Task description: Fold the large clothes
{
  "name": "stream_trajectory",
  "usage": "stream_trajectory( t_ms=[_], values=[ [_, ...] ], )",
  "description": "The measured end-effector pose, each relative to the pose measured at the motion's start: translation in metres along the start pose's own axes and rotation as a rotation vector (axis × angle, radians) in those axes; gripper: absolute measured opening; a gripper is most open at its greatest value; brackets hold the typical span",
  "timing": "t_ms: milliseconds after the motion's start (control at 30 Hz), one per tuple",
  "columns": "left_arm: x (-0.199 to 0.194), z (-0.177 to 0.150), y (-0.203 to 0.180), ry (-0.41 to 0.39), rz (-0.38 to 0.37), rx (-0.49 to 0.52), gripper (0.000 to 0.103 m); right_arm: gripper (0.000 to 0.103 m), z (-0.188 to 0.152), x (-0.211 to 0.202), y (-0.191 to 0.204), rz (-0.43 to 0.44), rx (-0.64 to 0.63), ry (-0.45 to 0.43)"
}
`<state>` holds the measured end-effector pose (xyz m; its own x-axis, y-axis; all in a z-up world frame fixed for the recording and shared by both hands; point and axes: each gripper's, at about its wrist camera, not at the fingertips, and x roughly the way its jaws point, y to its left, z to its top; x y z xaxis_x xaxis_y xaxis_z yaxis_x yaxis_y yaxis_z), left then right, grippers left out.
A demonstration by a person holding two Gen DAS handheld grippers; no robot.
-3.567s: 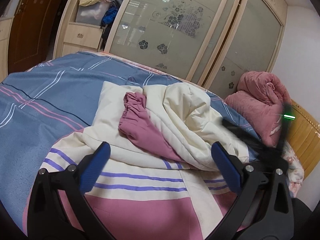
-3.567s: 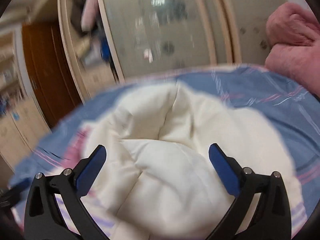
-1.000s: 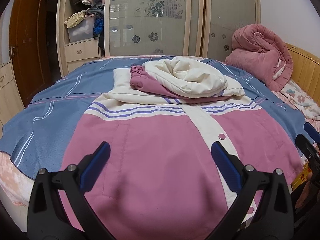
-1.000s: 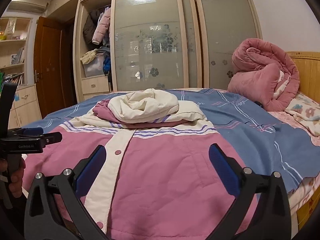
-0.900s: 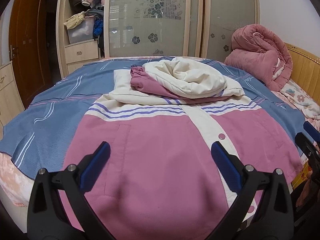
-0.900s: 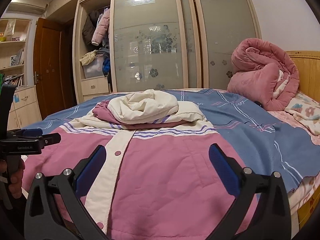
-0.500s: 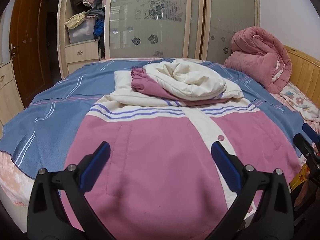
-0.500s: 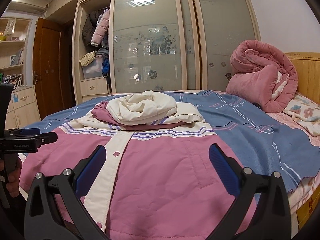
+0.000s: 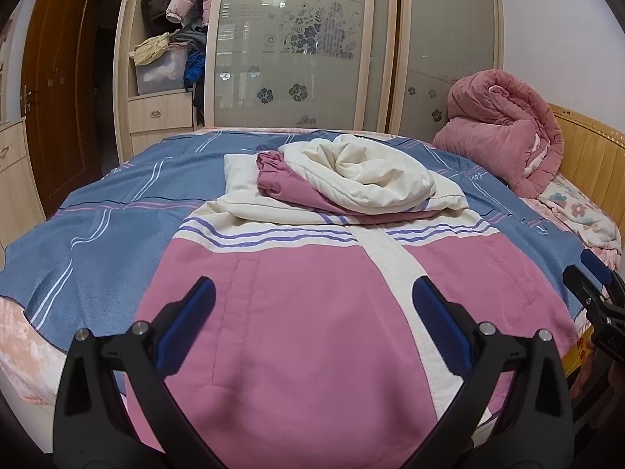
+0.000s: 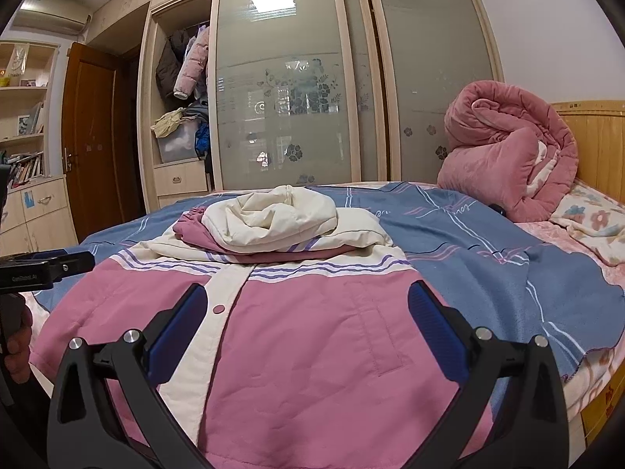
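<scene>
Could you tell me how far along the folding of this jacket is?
Done: the pink and cream padded jacket lies flat on the blue striped bedsheet, its sleeves and cream hood folded in over the chest. In hand: nothing; the left gripper and right gripper are both open above the hem. Left: folding the body up.

Jacket (image 9: 312, 332) lies on bed (image 9: 97, 234); quilt (image 9: 504, 133) behind, right.
</scene>
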<state>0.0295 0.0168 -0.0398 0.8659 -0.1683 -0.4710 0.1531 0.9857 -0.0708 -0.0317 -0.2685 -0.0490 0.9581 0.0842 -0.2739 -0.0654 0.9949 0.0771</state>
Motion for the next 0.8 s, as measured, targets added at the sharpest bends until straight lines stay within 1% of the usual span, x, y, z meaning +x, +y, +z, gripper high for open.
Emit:
stream_trajectory(
  t_ms=[100,233,300,400,467,533,567,600,633,700,800],
  values=[
    [-0.002,-0.001,0.003,-0.002,0.002,0.007,0.101,0.102,-0.001,-0.001,-0.005,-0.011,0.005,0.0],
    [-0.009,-0.001,0.006,-0.025,0.009,0.019,0.101,0.102,-0.001,-0.014,-0.01,-0.035,-0.012,-0.042],
    [-0.016,0.0,0.009,-0.051,0.003,0.02,0.101,0.102,-0.001,-0.022,-0.012,-0.051,-0.034,-0.067],
    [-0.028,0.003,0.011,-0.093,-0.01,0.028,0.101,0.102,-0.003,-0.042,-0.012,-0.097,-0.12,-0.124],
    [-0.038,0.004,0.01,-0.128,-0.007,0.046,0.101,0.102,-0.009,-0.057,-0.01,-0.149,-0.225,-0.159],
    [-0.048,0.005,0.01,-0.167,0.003,0.075,0.101,0.102,-0.021,-0.07,-0.005,-0.214,-0.359,-0.188],
    [-0.052,0.005,0.009,-0.186,0.014,0.092,0.101,0.102,-0.031,-0.074,0.0,-0.262,-0.454,-0.196],
    [-0.056,0.005,0.009,-0.209,0.029,0.113,0.101,0.102,-0.043,-0.077,0.004,-0.303,-0.558,-0.192],
    [-0.058,0.005,0.009,-0.22,0.038,0.123,0.101,0.102,-0.055,-0.077,0.007,-0.328,-0.636,-0.184],
    [-0.06,0.006,0.009,-0.231,0.045,0.132,0.101,0.102,-0.089,-0.08,0.013,-0.377,-0.825,-0.176],
    [-0.059,0.009,0.009,-0.229,0.04,0.118,0.101,0.102,-0.139,-0.081,0.018,-0.442,-1.096,-0.215]
  ],
)
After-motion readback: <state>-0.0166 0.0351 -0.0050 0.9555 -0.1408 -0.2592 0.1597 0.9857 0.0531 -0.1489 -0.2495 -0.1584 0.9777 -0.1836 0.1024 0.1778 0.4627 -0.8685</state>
